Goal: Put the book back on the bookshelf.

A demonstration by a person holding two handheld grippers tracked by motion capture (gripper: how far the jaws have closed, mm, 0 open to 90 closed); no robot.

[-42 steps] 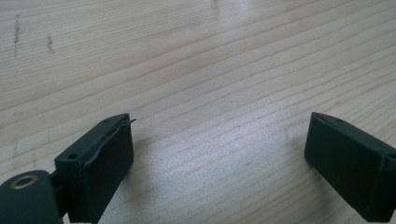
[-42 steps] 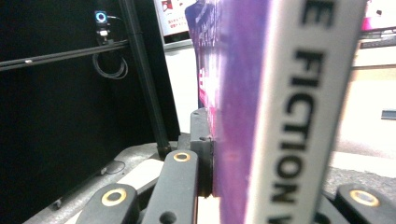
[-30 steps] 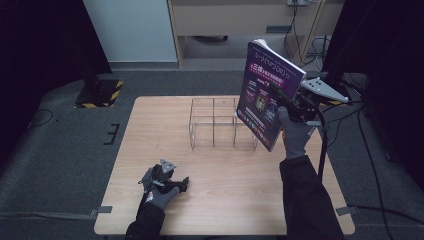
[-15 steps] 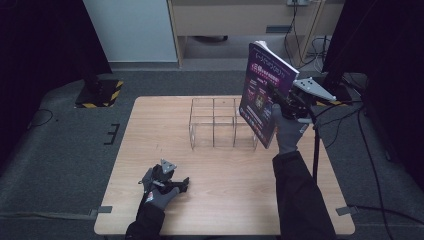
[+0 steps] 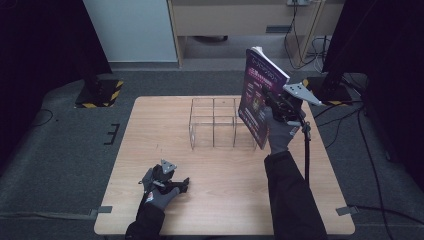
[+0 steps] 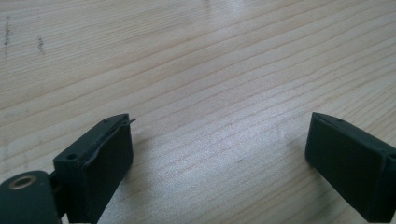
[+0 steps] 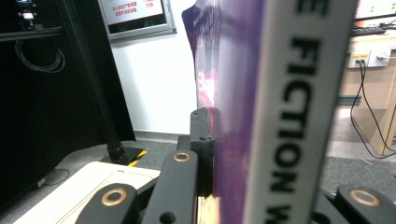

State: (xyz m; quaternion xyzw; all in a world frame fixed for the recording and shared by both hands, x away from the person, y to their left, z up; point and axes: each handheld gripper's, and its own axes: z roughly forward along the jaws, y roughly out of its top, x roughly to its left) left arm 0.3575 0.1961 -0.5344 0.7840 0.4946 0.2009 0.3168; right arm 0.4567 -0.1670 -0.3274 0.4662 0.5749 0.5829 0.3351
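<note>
The right gripper (image 5: 278,106) pinches a purple book (image 5: 260,97) near its spine, jaws pressed flat on the covers; in the right gripper view the white spine (image 7: 299,107) stands upright between the jaws. The book hangs in the air, tilted, its lower edge just above the right end of a clear wire rack (image 5: 220,122), at about 2 o'clock on the bench (image 5: 150,130). The rack's three compartments stand open, and I cannot tell which one the book's edge is over. Beyond the rack toward 9 o'clock the bench top is bare wood out to its left edge.

The left gripper (image 5: 172,186) rests on the bench near the front edge, at about 7 o'clock, well apart from the rack. Its jaws are spread wide with only wood grain between them; one pad (image 6: 105,168) touches nothing.
</note>
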